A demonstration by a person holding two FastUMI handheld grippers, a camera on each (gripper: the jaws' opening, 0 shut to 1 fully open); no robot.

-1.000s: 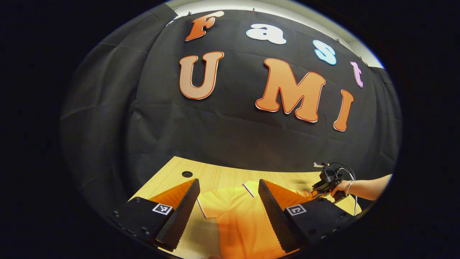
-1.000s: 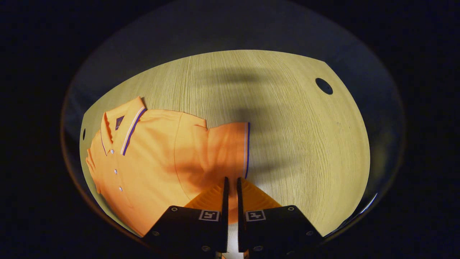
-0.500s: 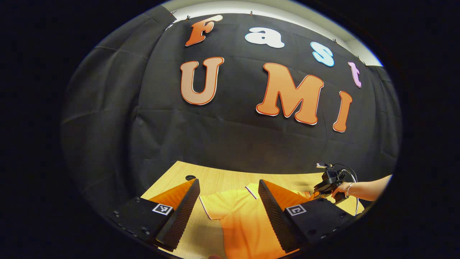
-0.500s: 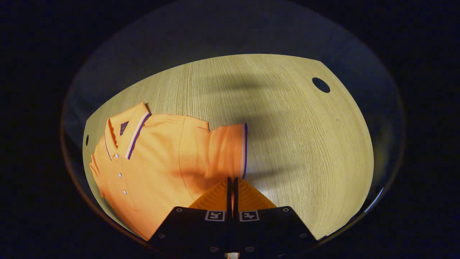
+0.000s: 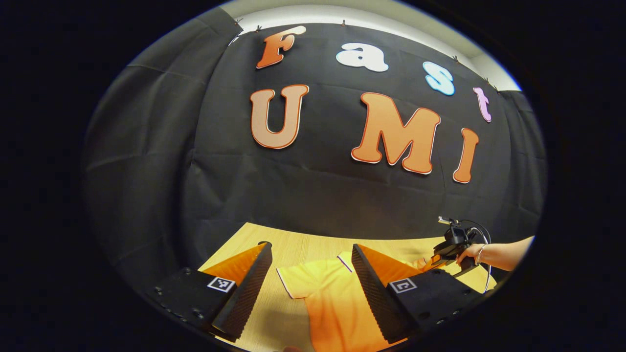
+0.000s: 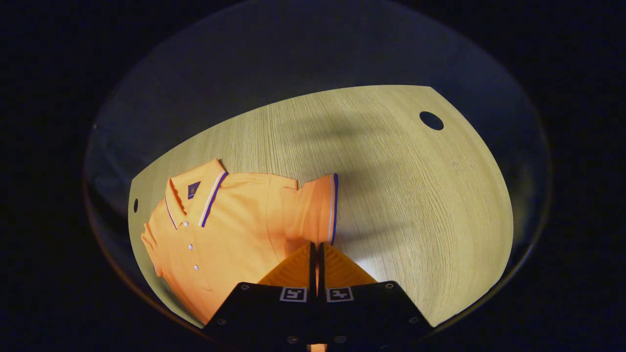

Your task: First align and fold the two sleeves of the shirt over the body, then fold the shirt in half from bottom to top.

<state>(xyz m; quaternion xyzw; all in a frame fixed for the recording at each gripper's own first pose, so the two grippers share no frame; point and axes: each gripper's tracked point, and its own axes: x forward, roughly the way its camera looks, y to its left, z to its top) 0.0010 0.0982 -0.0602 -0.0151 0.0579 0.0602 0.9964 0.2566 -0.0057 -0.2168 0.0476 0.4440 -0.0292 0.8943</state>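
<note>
Right gripper (image 6: 315, 247) pinches polo shirt (image 6: 234, 230) sleeve cuff (image 6: 332, 208), frame centre; left gripper (image 5: 310, 274) gapes wide; carry cuff flat over body, edges aligned.

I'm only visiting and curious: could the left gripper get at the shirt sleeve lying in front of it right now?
Probably yes. The left gripper is open, and the sleeve lies flat on the table between its fingers, with nothing over it. The right gripper is busy at the shirt's far side.

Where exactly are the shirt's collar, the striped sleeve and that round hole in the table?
collar (image 6: 195, 195), right gripper view, on the flap by the stripe.
striped sleeve (image 6: 313, 215), right gripper view, mid-sleeve cloth.
round hole (image 6: 431, 121), right gripper view, its dark centre.
</note>
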